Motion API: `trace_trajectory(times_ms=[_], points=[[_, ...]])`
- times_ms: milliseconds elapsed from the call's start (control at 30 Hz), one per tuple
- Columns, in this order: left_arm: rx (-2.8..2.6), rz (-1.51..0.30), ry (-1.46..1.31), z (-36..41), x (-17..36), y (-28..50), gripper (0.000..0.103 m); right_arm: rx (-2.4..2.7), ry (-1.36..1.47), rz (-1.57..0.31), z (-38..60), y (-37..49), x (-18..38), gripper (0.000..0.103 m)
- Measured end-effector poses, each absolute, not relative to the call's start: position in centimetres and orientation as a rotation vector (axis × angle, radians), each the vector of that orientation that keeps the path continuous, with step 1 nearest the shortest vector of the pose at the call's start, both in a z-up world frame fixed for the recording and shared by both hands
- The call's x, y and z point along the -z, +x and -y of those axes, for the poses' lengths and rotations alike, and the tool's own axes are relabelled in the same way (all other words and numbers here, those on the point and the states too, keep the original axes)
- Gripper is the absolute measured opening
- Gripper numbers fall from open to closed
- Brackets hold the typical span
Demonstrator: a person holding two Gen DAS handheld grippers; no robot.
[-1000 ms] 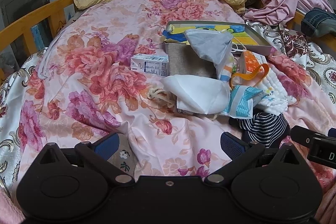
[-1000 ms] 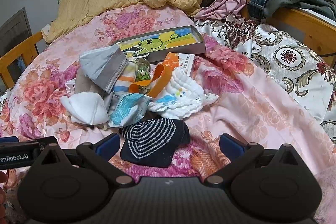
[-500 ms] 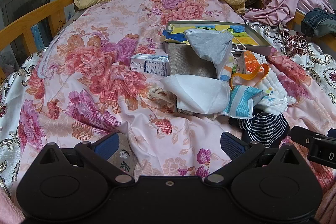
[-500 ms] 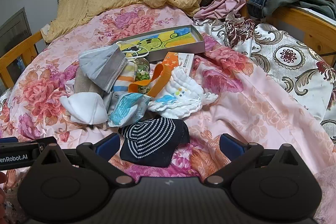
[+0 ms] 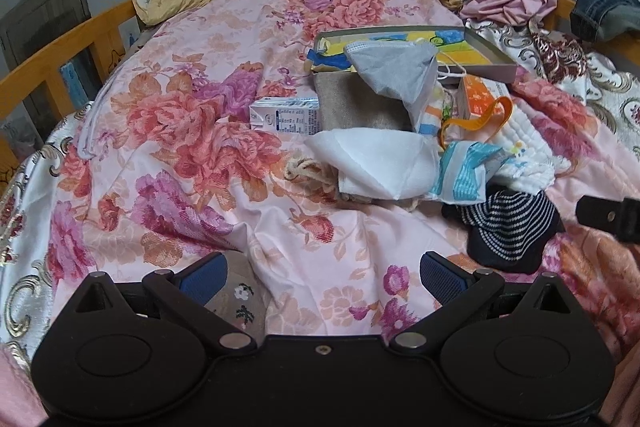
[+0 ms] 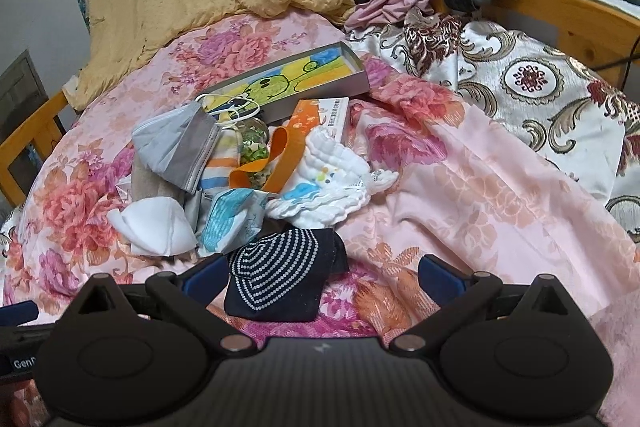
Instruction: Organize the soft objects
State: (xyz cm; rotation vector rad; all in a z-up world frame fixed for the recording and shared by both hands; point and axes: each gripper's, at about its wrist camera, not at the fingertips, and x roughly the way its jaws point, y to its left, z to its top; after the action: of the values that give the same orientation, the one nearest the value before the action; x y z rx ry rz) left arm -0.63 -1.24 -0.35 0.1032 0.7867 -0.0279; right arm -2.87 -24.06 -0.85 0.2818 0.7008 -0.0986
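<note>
The left gripper (image 5: 322, 273) hangs over the floral bedspread (image 5: 180, 131) with its two blue-padded fingers (image 5: 202, 275) spread wide and nothing between them; one beige flowered sock (image 5: 240, 301) lies just behind its left finger. The right gripper (image 6: 320, 273) is likewise spread and empty, its left finger touching the edge of one dark striped sock (image 6: 276, 279) directly ahead. Beyond that sock sits the pile: two folded masks, one grey (image 6: 174, 147) and one white (image 6: 152, 225), one blue-printed wrapper (image 6: 228, 223), one white ruffled cloth (image 6: 324, 183), one orange strap (image 6: 276, 159). Farther ahead lie one shallow picture box (image 6: 296, 75) and one orange-white carton (image 6: 328, 111). Ahead-left of the left gripper is one small milk carton (image 5: 285, 114).
</note>
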Motion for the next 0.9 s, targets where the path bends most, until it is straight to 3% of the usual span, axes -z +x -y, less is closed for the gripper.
trace_trajectory(times_ms=[900], points=[[0.056,-0.726,0.130,1.5,-1.1,1.1,0.102,0.086,0.239,-0.752,23.5,-2.4,1.2,0.103]])
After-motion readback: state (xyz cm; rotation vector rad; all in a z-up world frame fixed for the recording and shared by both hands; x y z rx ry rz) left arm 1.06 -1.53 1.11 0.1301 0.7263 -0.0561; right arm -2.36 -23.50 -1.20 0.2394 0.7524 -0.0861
